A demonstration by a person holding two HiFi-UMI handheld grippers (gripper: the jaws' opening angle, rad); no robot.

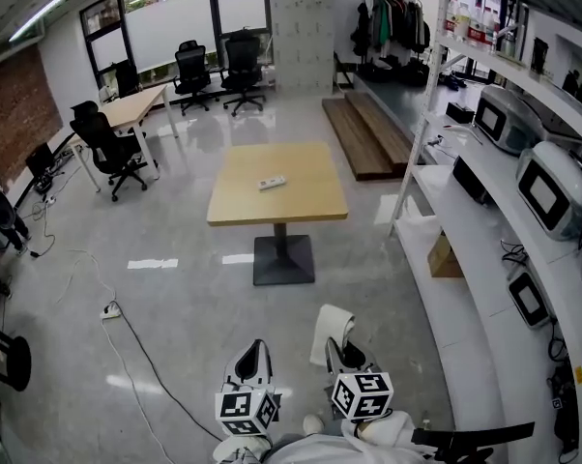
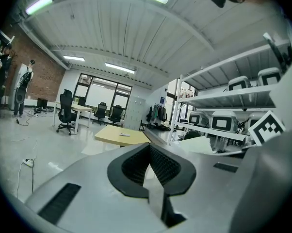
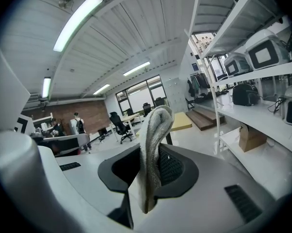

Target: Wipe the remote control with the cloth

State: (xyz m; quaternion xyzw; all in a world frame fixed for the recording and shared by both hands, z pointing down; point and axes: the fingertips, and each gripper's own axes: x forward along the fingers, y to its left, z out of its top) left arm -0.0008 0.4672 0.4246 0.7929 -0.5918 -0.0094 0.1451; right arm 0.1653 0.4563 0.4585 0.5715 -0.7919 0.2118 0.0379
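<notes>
Head view: remote control point(image 1: 272, 183) lies on the table point(image 1: 310, 206). Right gripper point(image 3: 147, 174) clamps the cloth point(image 3: 154, 130) (upright, folded over). Left gripper point(image 2: 151, 173) jaws are together, empty.

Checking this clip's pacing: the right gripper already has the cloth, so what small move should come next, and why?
Probably a step forward toward the square light-wood table: the white remote control lies on it, well ahead of both grippers. The right gripper is shut on the pale grey folded cloth; the left gripper is shut and empty.
</notes>
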